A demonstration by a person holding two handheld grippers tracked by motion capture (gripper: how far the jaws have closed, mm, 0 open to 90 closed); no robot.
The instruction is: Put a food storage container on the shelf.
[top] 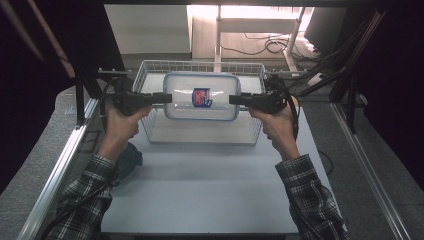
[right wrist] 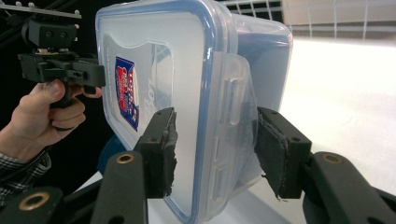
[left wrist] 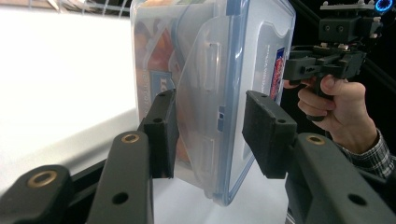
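High view: clear lidded container (top: 202, 96), carried level above wire basket (top: 200, 130) on white table (top: 210, 190), one end per gripper so it stays balanced.

Left gripper view: left gripper (left wrist: 210, 133) clamps the container's end (side latch between pads).

Right gripper view: right gripper (right wrist: 215, 149) pinches the opposite end; dark room behind.

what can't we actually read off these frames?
- Container contents: frosted walls blur them in the left gripper view.
- Label text: too small in the high view, edge-on in both gripper views.
- Wire basket floor: partly hidden by the container, high view.
- Dark round object: behind the left sleeve.
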